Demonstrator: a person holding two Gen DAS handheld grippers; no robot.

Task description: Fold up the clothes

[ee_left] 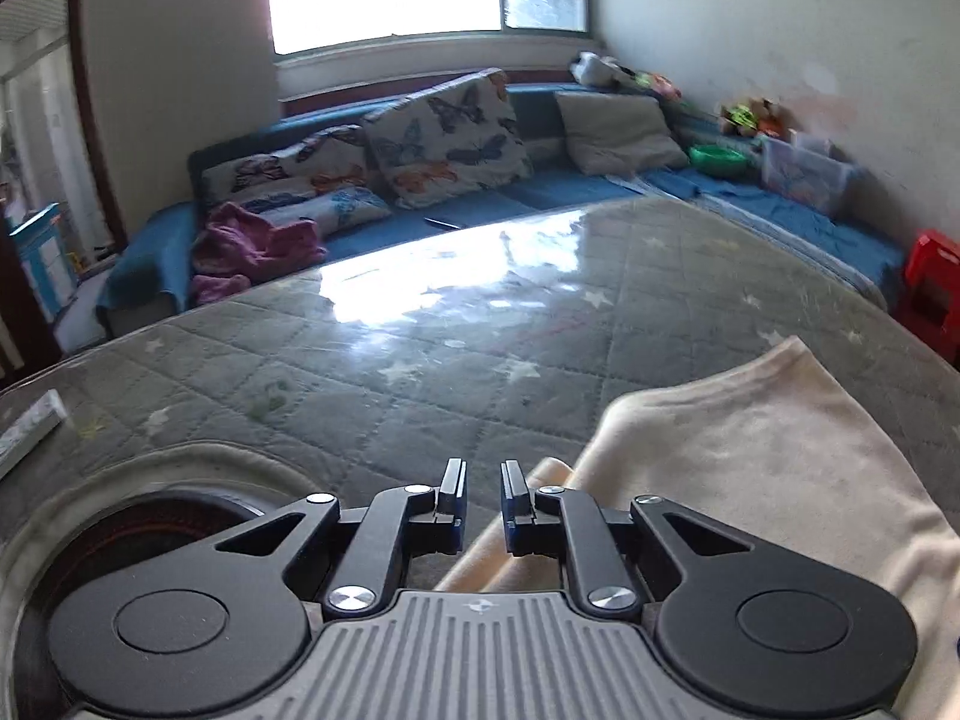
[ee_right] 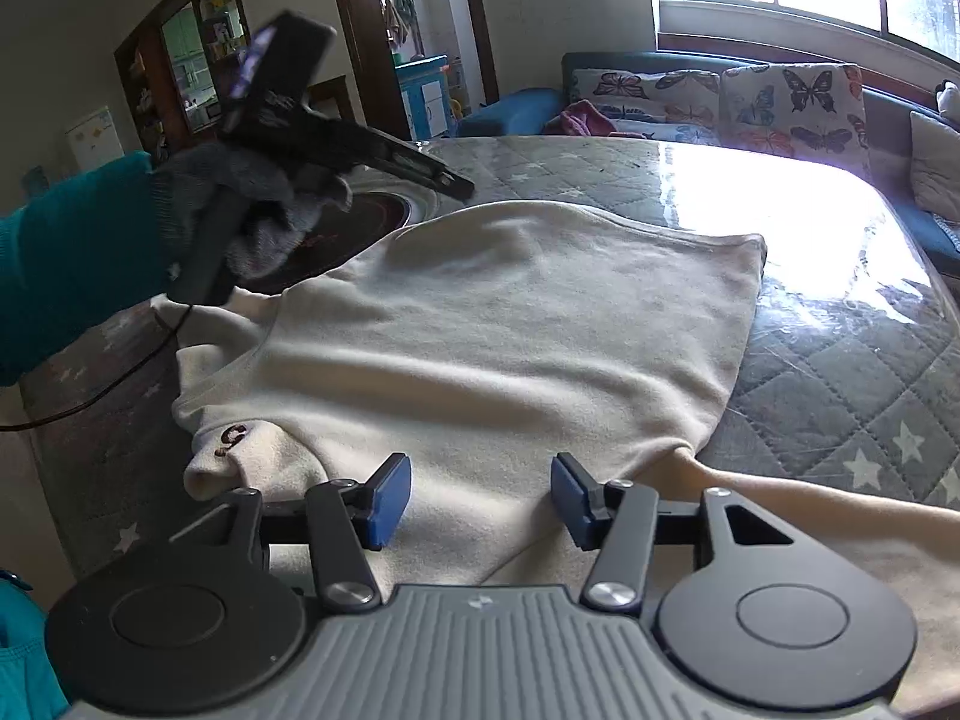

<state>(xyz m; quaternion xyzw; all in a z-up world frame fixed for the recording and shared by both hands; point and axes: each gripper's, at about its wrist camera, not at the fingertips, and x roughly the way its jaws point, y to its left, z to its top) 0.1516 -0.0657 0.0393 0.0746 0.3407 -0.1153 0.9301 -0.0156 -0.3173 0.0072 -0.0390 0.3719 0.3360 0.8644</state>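
Observation:
A cream sweatshirt point(ee_right: 480, 330) lies flat on the quilted grey star-print table point(ee_right: 840, 372). A cuff with a dark letter mark point(ee_right: 231, 438) is folded in at the near left, and a sleeve point(ee_right: 810, 492) trails off to the right. My right gripper point(ee_right: 480, 498) hovers over the near edge of the sweatshirt, jaws wide apart, with no fabric pinched. A gloved hand in a teal sleeve point(ee_right: 72, 264) holds my left gripper point(ee_right: 456, 183) above the far left of the sweatshirt. In the left wrist view the left gripper point(ee_left: 483, 492) shows a narrow empty gap, with the sweatshirt point(ee_left: 750, 456) to its right.
A round dark cooktop point(ee_left: 120, 516) is set into the table on the left, with a white box point(ee_left: 30, 432) beyond it. A blue sofa with butterfly cushions point(ee_left: 444, 138) and a purple cloth point(ee_left: 252, 246) runs behind the table. A red stool point(ee_left: 933, 288) stands at the right.

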